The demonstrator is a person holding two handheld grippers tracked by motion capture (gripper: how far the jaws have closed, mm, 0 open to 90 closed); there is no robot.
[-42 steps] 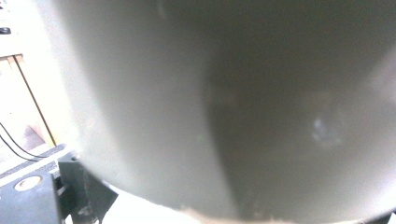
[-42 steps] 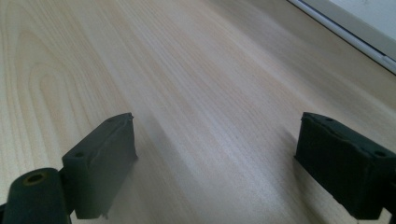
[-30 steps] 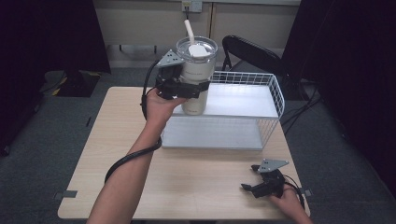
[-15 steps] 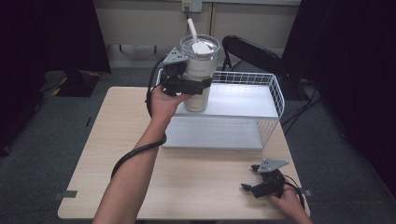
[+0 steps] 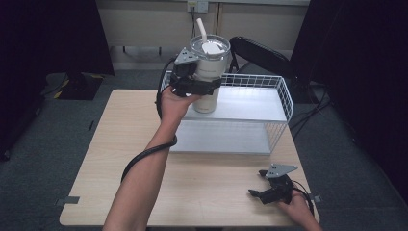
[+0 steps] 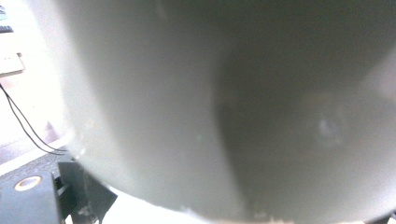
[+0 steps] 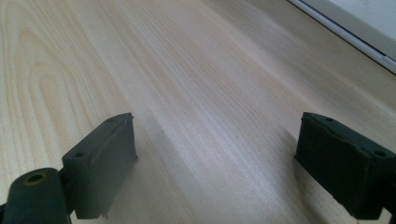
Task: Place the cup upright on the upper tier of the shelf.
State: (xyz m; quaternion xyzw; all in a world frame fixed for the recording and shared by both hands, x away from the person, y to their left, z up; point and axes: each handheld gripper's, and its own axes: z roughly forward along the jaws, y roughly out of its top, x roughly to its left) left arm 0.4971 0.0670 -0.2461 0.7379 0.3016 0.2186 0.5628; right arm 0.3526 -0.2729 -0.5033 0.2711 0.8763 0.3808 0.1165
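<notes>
Tumbler [image 5: 208, 72] carried slightly left over the wire basket [image 5: 284, 94], cream, upright, clear lid, white straw, left gripper [image 5: 204, 86] clamped around it

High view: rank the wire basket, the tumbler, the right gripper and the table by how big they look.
1. table
2. wire basket
3. tumbler, though it is held raised toward the camera in the left gripper, which inflates it
4. right gripper

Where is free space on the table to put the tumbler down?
The bare wood of the table left of the wire rack is free, as is the front strip between the rack and the right claw. The left claw holds the tumbler above the rack.
</notes>
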